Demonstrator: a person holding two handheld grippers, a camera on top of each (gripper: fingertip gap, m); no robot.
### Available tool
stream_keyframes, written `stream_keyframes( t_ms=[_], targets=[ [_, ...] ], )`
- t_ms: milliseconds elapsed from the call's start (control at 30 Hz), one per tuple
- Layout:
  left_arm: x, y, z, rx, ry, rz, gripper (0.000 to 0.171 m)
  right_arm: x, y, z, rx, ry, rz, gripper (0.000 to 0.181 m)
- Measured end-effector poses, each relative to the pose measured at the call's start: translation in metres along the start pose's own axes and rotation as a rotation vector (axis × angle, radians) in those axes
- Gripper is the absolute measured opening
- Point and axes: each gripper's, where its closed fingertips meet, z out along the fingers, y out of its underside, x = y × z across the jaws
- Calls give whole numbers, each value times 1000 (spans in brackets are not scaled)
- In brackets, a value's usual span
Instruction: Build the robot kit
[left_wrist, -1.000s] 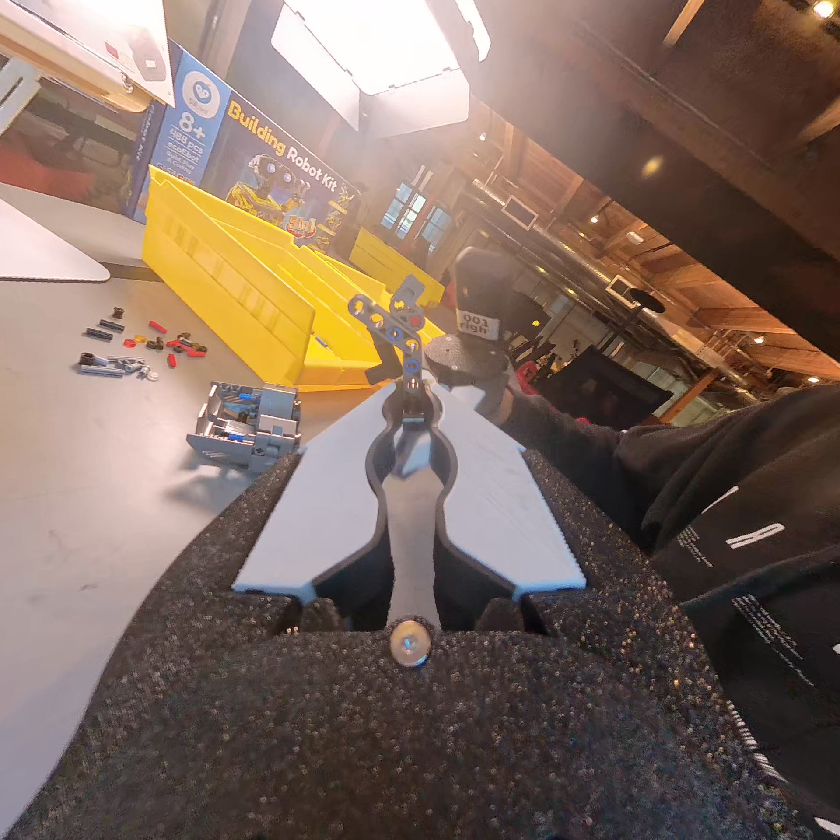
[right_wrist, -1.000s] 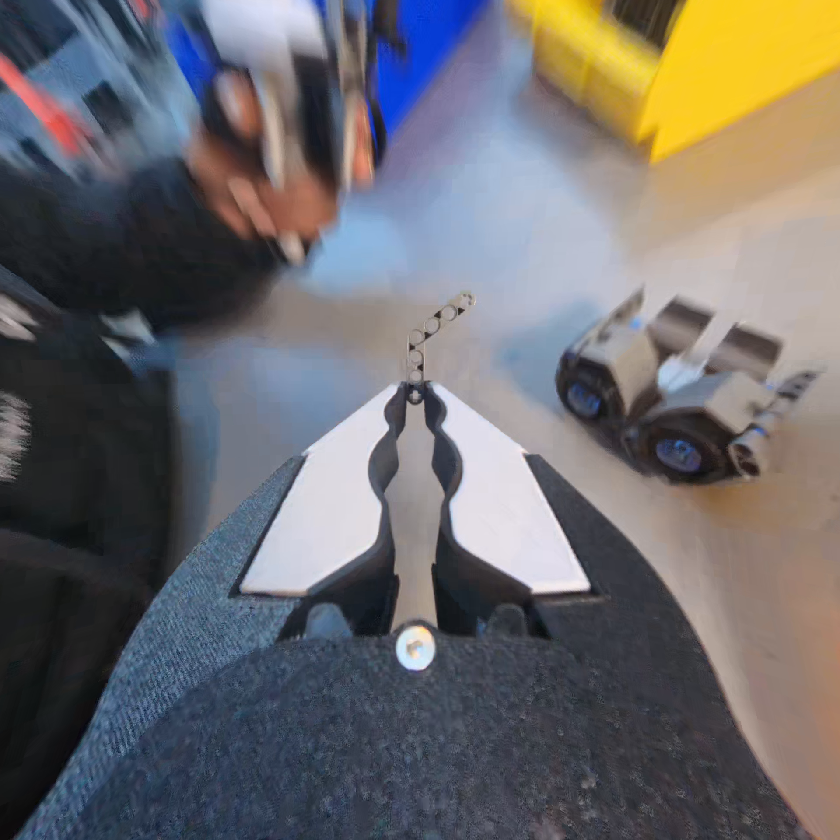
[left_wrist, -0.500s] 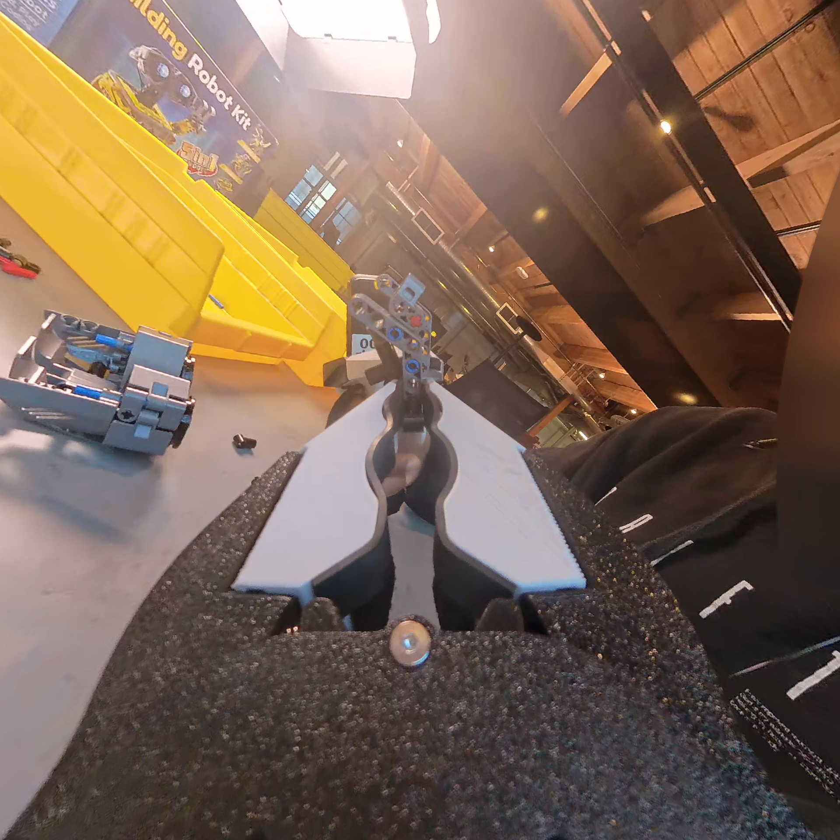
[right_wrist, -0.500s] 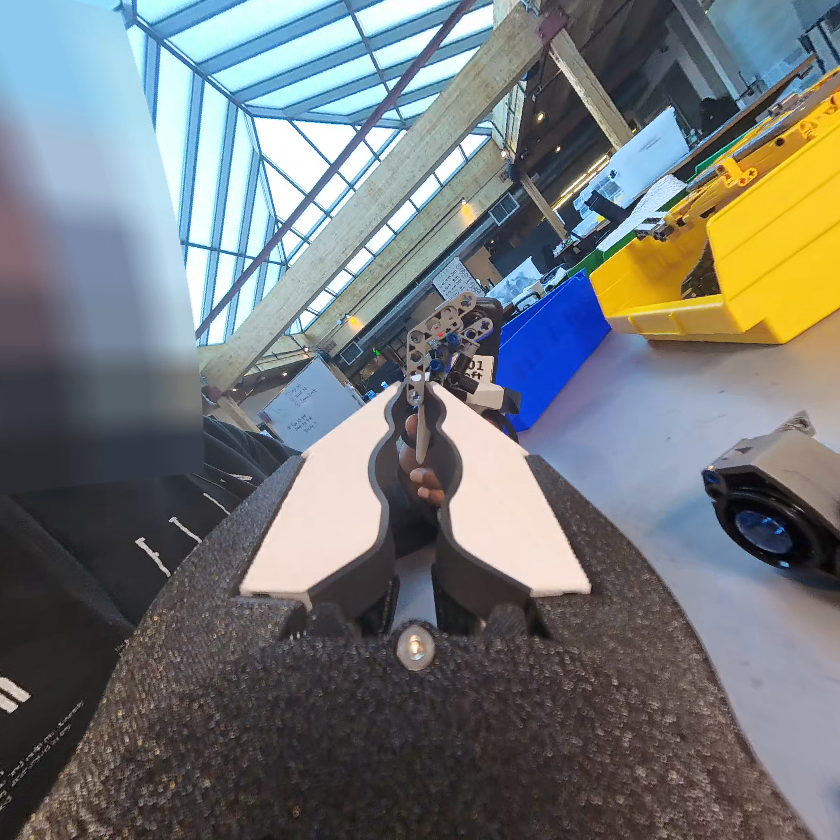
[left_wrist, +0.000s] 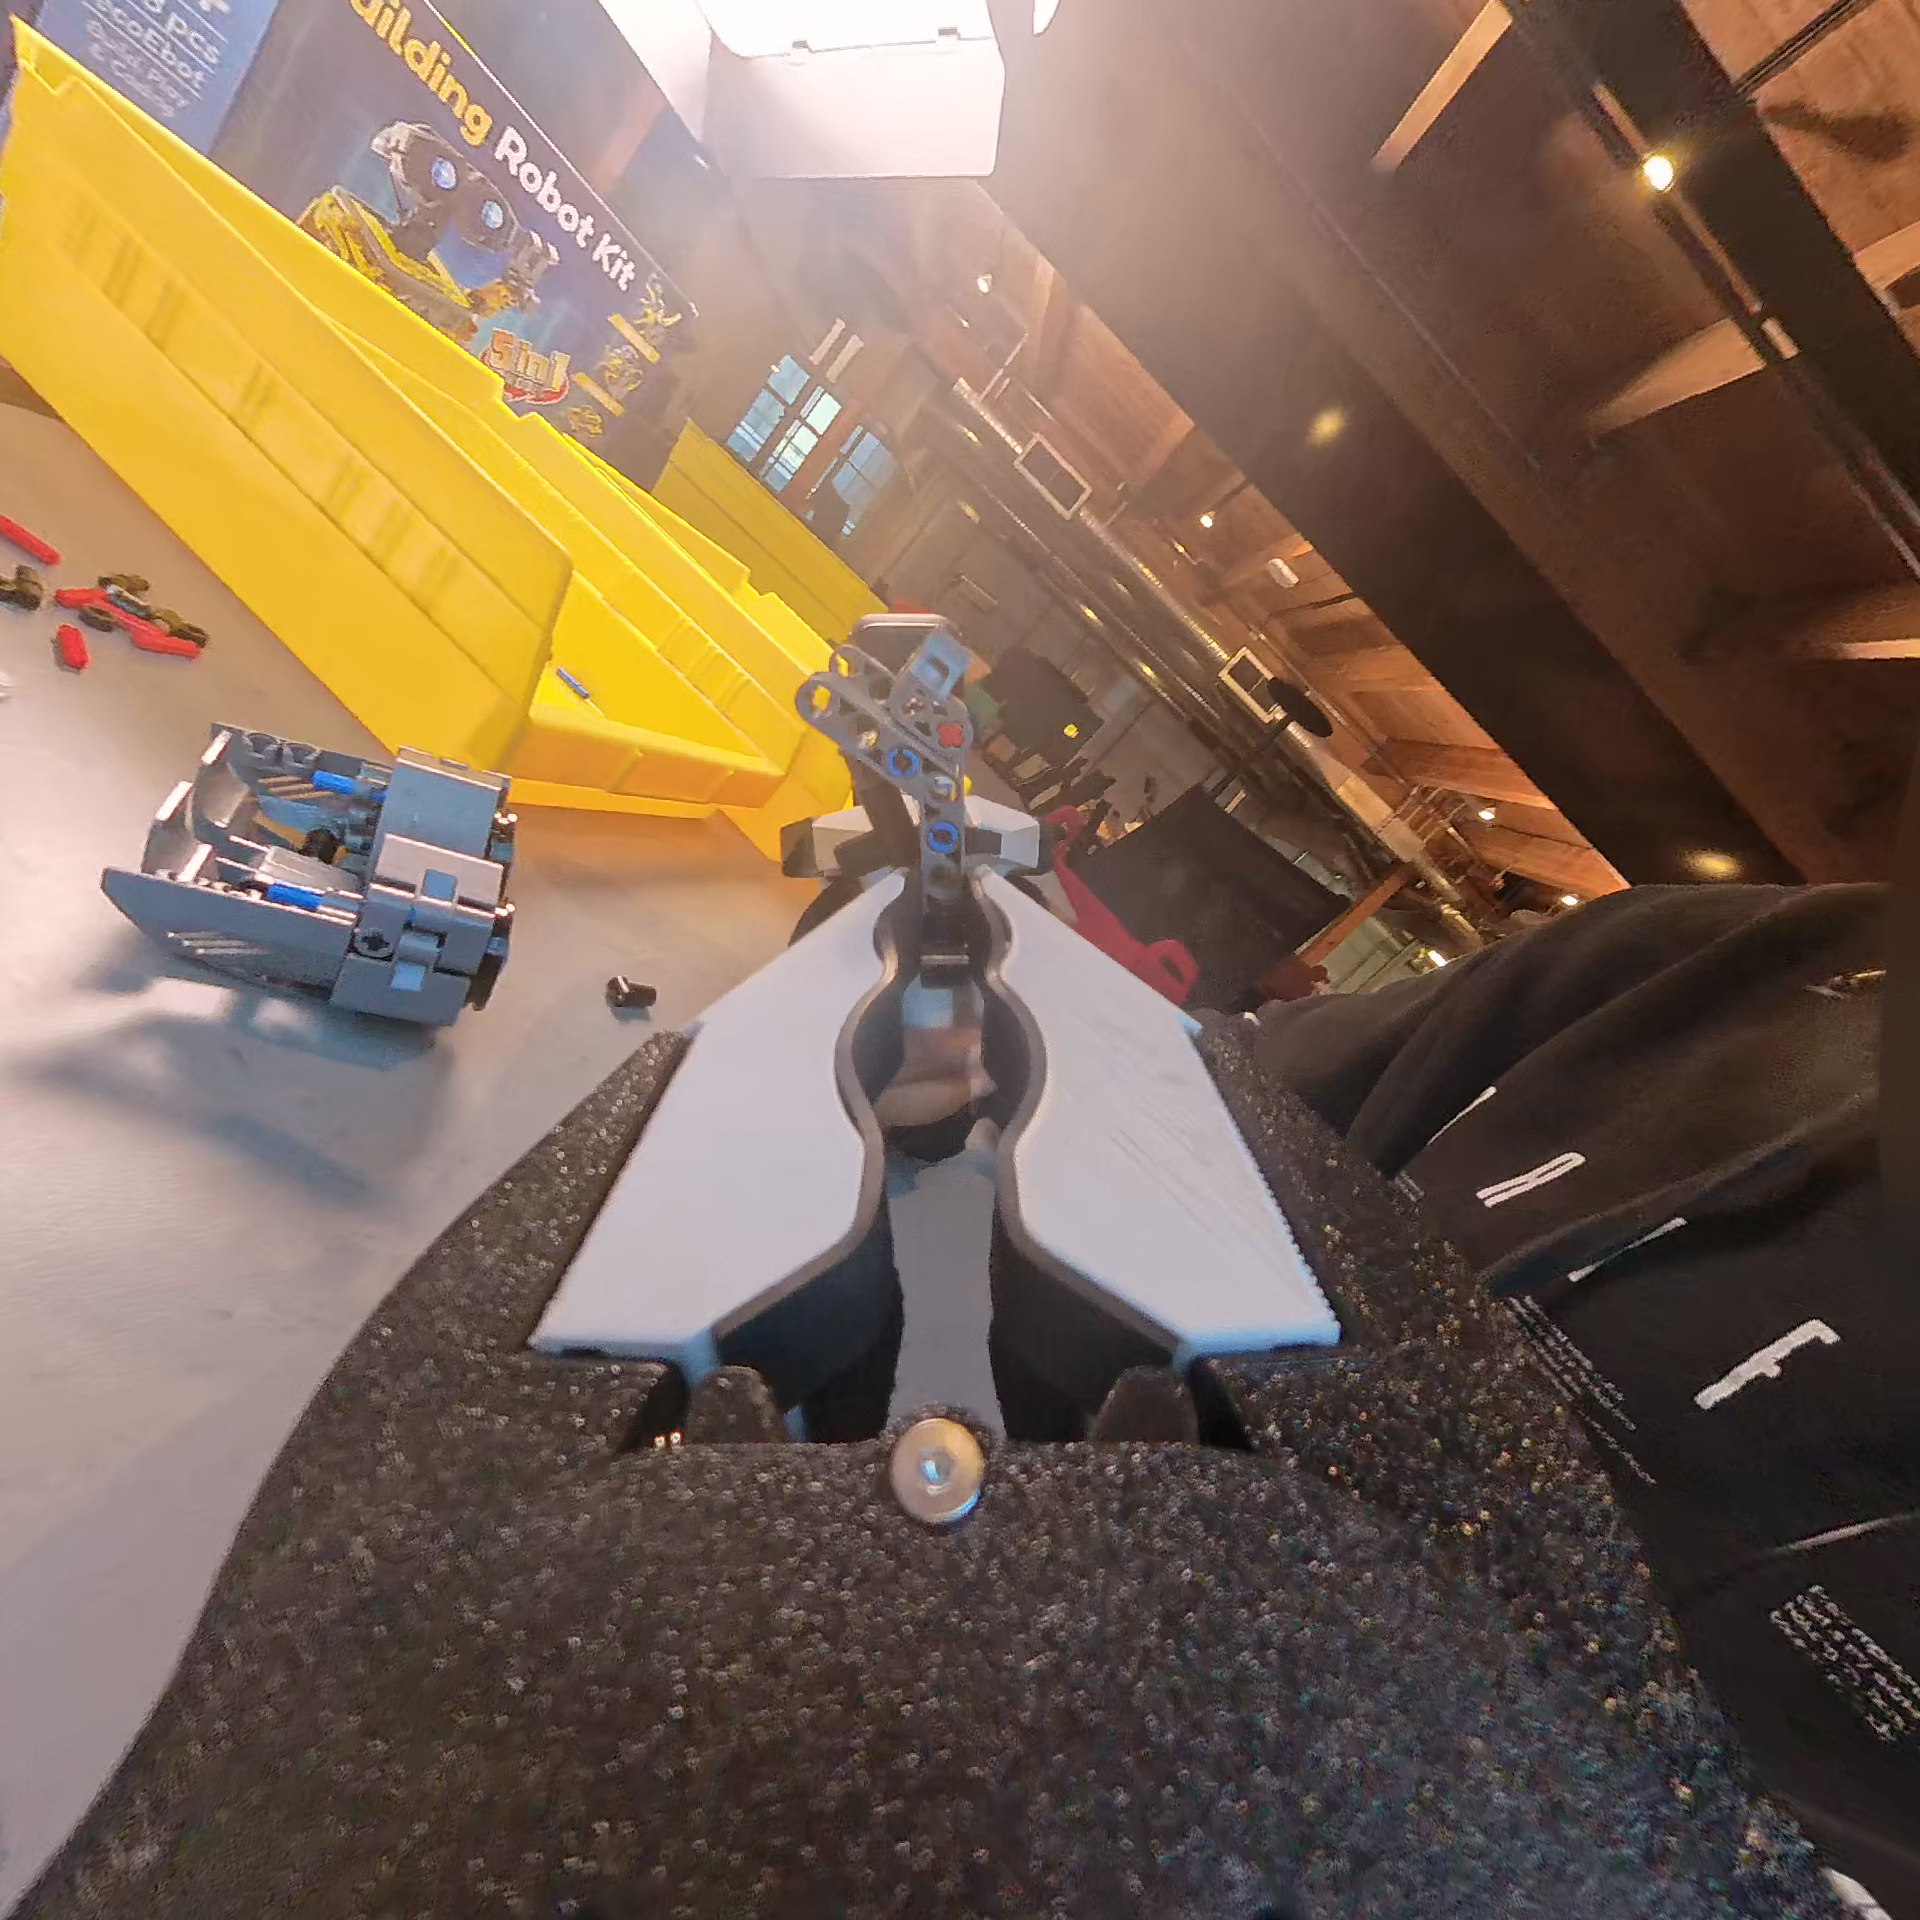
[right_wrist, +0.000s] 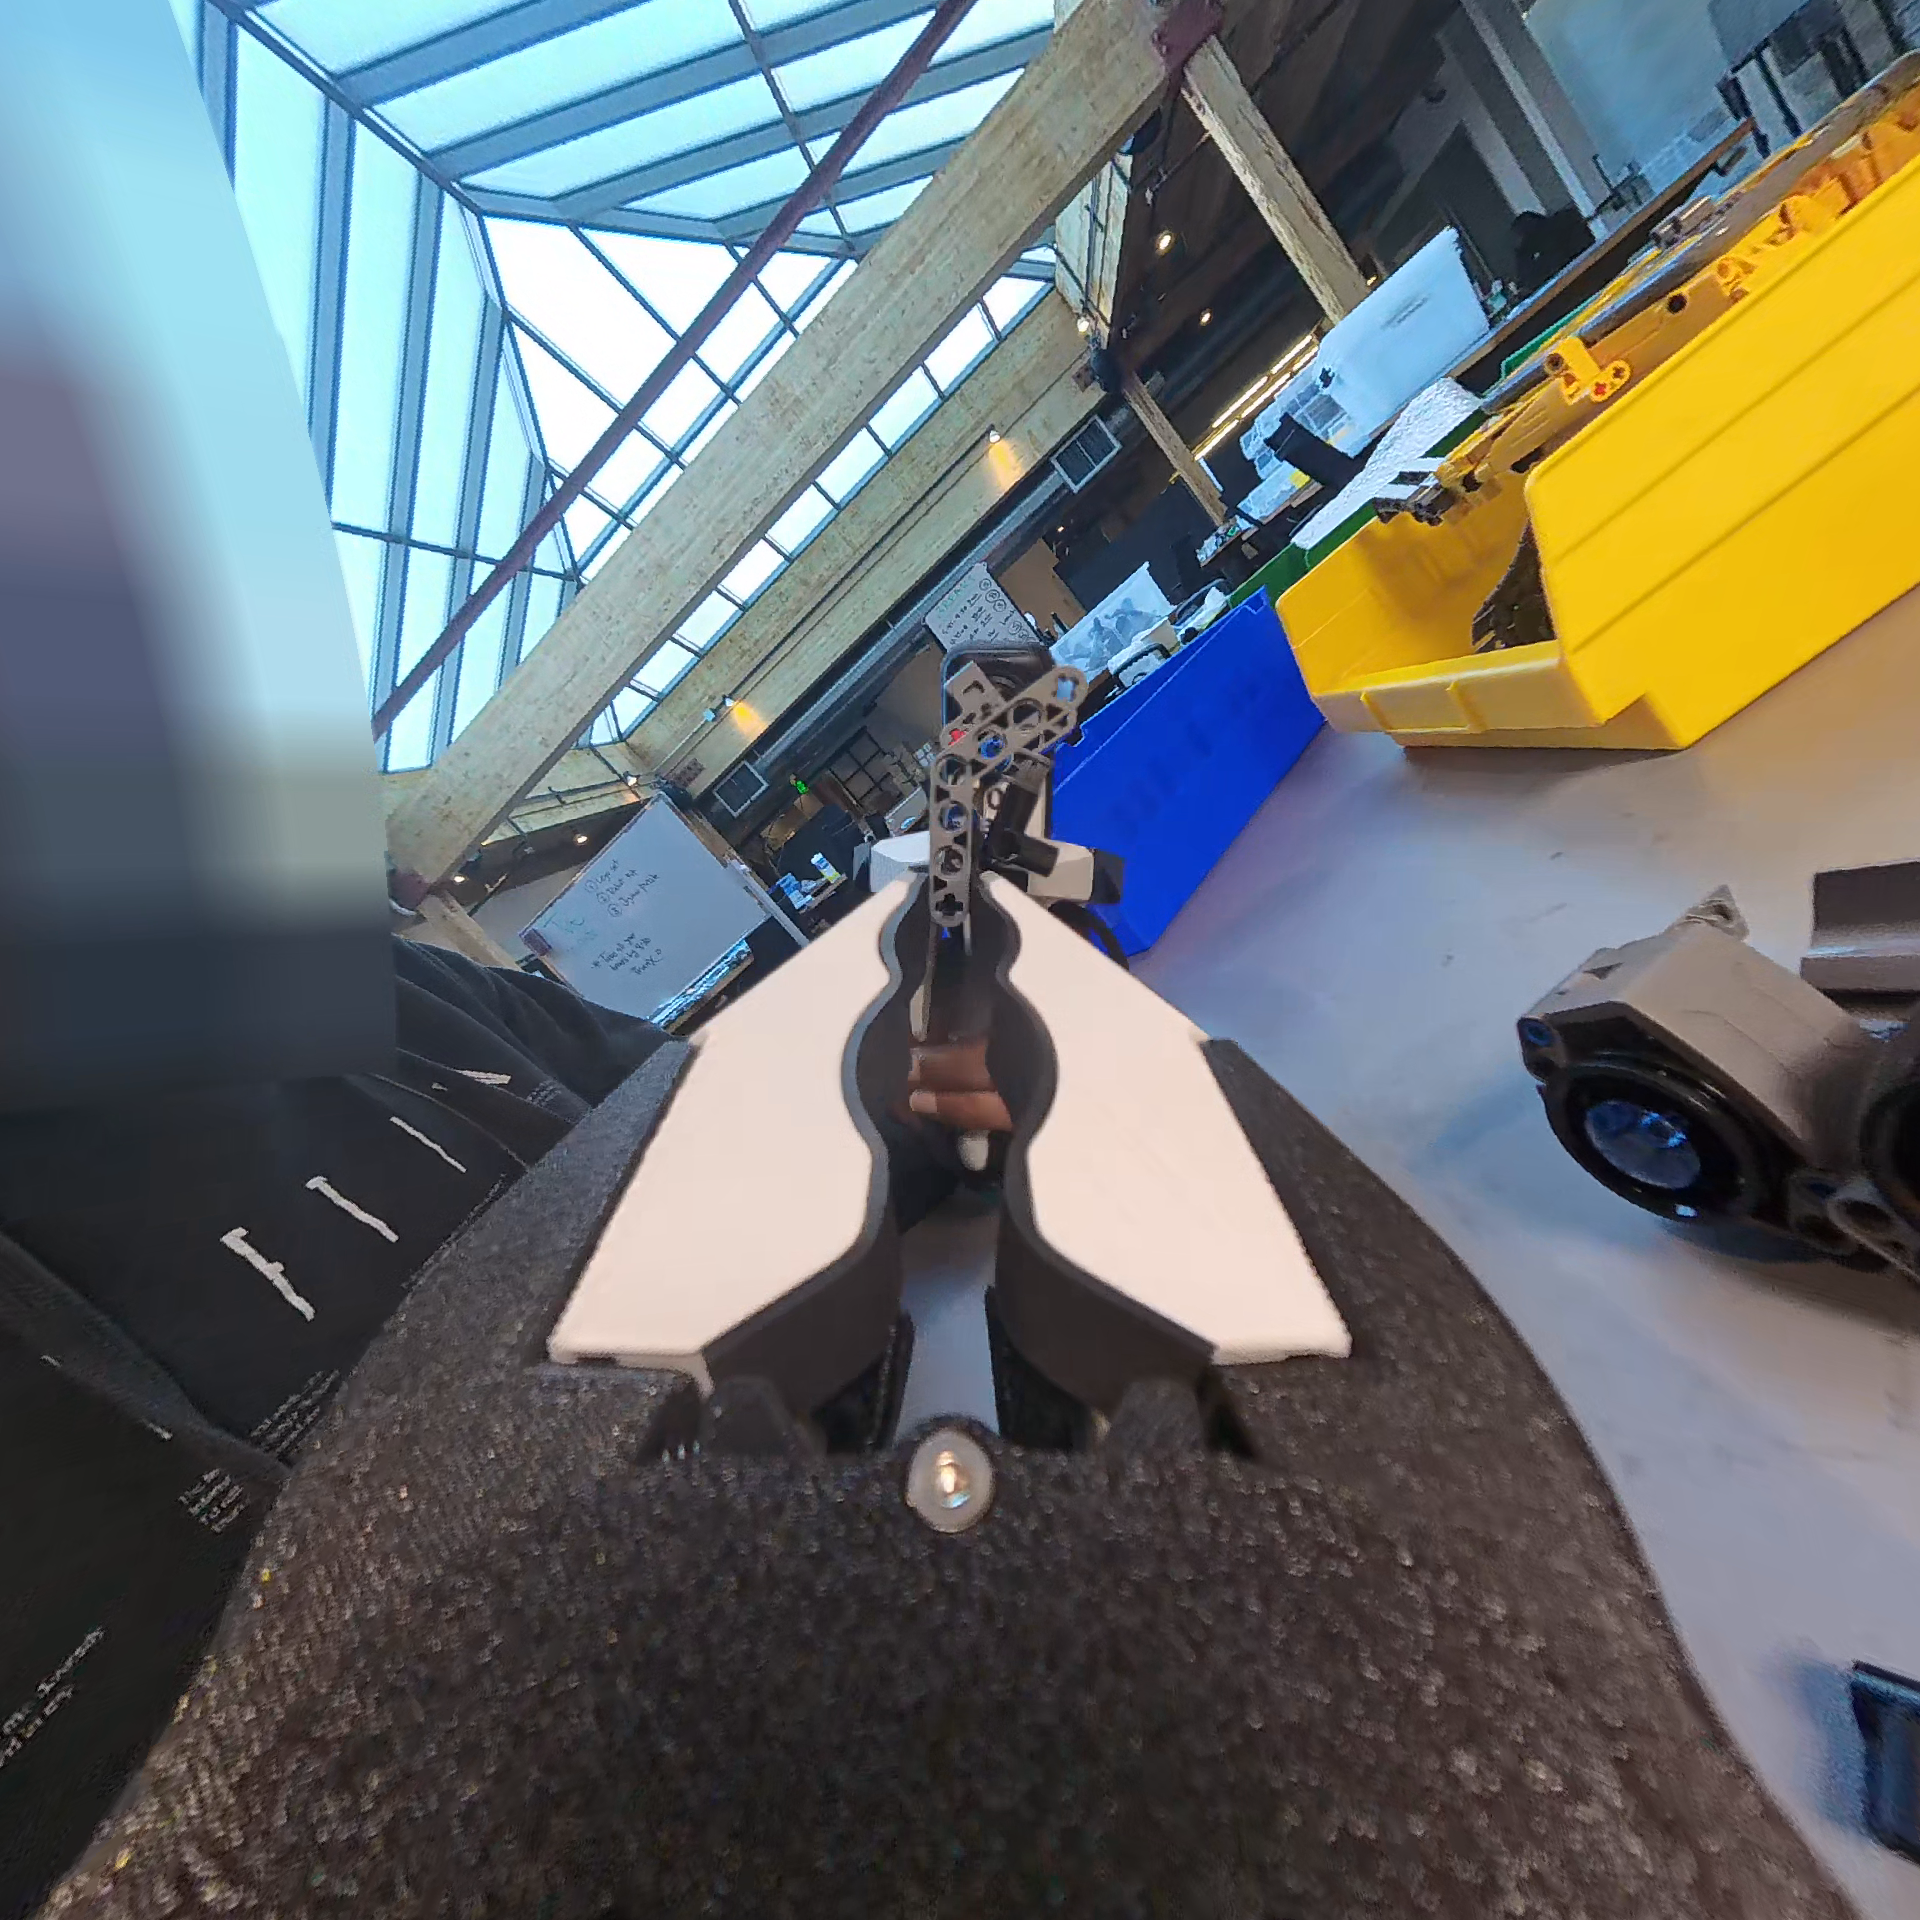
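Two grippers: the left gripper (left_wrist: 940, 883) and right gripper (right_wrist: 951, 899), each clamped on one grey perforated beam piece (left_wrist: 914, 748); one grey brick assembly (left_wrist: 322, 883) at nine o'clock in the left wrist view; one black pin (left_wrist: 630, 990) beside it; one printed kit box (left_wrist: 457, 208) at eleven; one blue bin (right_wrist: 1174, 769) at one o'clock in the right wrist view; yellow bins (right_wrist: 1662, 561) at two, number unclear.

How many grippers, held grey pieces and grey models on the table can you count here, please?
Grippers: 2, the left gripper and the right gripper
Held grey pieces: 2, a beam cluster in the left gripper and a bent beam in the right gripper
Grey models on the table: 1, the model
Total: 5
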Motion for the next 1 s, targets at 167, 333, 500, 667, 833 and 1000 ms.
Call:
stream_keyframes(
  t_ms=[167, 333, 500, 667, 833, 1000],
  targets=[
    [-1, -3, -1, 34, -14, 0, 6, 2, -1, 2, 55, 28, 11, 5],
    [0, -4, -2, 43, -15, 9, 7, 0, -1, 4, 78, 24, 46, 5],
    [2, -3, 0, 58, -27, 33, 7, -1, 0, 6, 66, 38, 14, 5],
    [2, -3, 2, 72, -19, 24, 7, -2, 0, 6, 74, 56, -4, 5],
    [4, -1, 3, 62, -10, 25, 7, -3, 3, 5, 43, 60, -25, 5],
    [5, 5, 6, 32, -9, 34, 7, -5, 9, 4, 5, 51, -28, 5]
  ],
)
